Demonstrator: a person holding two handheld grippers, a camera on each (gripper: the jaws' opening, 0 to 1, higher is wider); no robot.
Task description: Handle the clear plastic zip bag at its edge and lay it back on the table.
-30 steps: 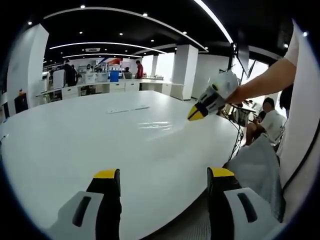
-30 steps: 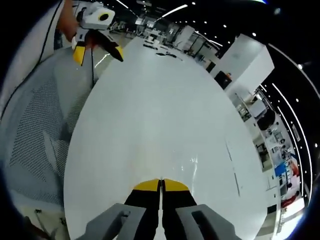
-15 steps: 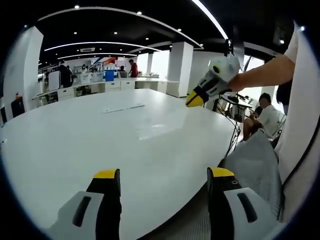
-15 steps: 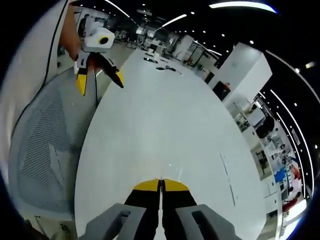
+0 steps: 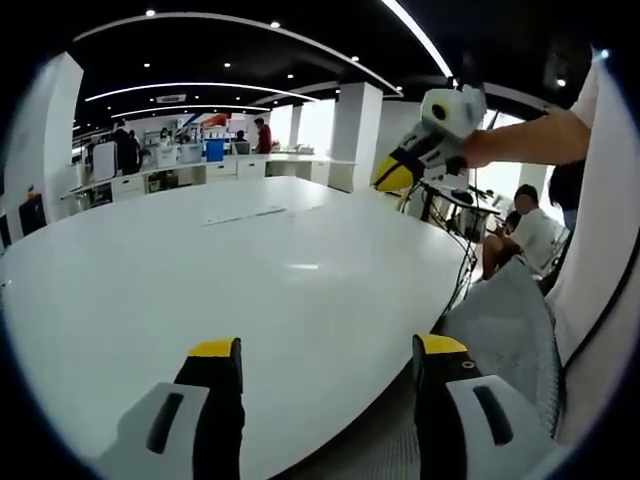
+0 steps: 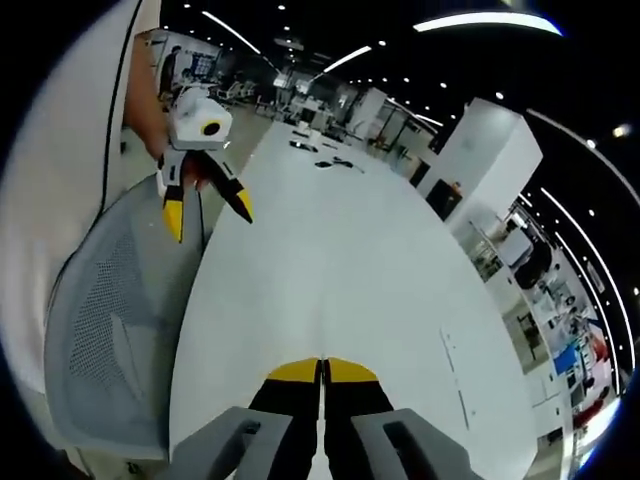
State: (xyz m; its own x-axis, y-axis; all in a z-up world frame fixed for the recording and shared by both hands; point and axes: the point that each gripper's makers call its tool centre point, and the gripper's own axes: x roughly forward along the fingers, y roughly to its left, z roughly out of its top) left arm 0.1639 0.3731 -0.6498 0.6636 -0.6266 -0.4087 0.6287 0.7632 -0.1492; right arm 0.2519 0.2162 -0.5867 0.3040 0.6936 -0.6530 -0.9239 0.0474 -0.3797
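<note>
My left gripper point(image 5: 327, 348) stands open over the near edge of the big white table point(image 5: 150, 290), with nothing between its jaws. In the right gripper view it hangs open point(image 6: 207, 212) at the upper left, held by a hand above the table's edge. My right gripper point(image 6: 322, 368) is shut, its yellow tips pressed together above the tabletop point(image 6: 330, 260), and nothing shows between them. Seen from the left gripper, the right gripper point(image 5: 396, 176) is raised in the air at the upper right. A faint glossy patch point(image 5: 305, 267) lies mid-table; I cannot tell whether it is the clear bag.
A thin white strip point(image 5: 245, 215) lies far across the table, also visible as the strip point(image 6: 452, 368) at the right. A grey mesh chair point(image 6: 100, 330) stands at the table's edge beside the person's white clothing. A seated person point(image 5: 530, 235) and desks are farther off.
The right gripper has risen from near the tabletop into the air, still shut. The shiny crinkled patch on the table has shrunk to a faint glint. The left gripper stays open.
</note>
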